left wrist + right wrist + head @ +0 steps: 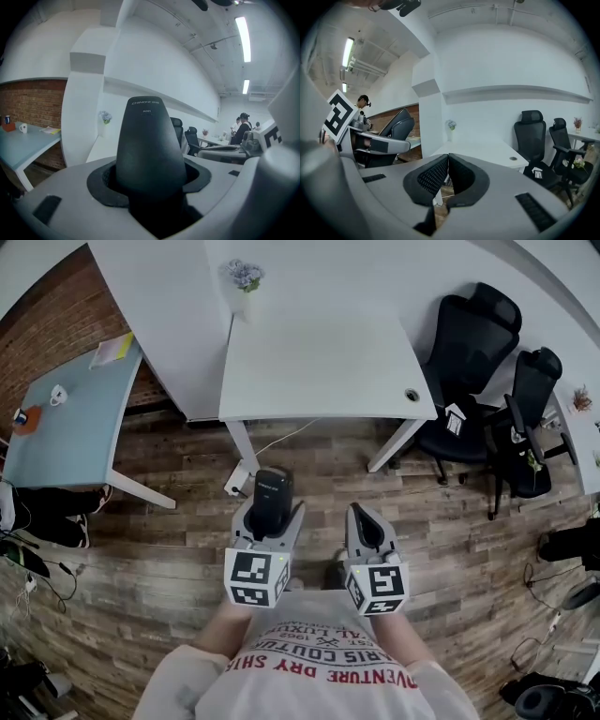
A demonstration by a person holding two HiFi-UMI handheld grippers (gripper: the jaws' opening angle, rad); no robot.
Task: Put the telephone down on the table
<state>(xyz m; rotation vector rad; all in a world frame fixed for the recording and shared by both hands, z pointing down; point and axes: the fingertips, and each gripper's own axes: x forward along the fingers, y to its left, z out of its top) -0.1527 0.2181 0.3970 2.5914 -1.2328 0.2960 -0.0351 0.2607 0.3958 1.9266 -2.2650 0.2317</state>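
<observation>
A black telephone handset point(272, 491) stands upright between the jaws of my left gripper point(271, 510), which is shut on it; in the left gripper view the telephone point(150, 145) fills the middle and hides the pads. My right gripper point(362, 518) hangs beside it to the right, shut with nothing between its pads point(433, 176). Both are held in front of the person's chest, over the wooden floor. The white table point(319, 371) stands ahead, well short of both grippers, and also shows as the white table point(487, 150) in the right gripper view.
A small vase of flowers point(244, 277) sits at the white table's far end. Two black office chairs point(473, 343) point(530, 404) stand to the right. A pale blue table point(66, 427) with a cup stands at the left by a brick wall. People point(241, 126) stand far off.
</observation>
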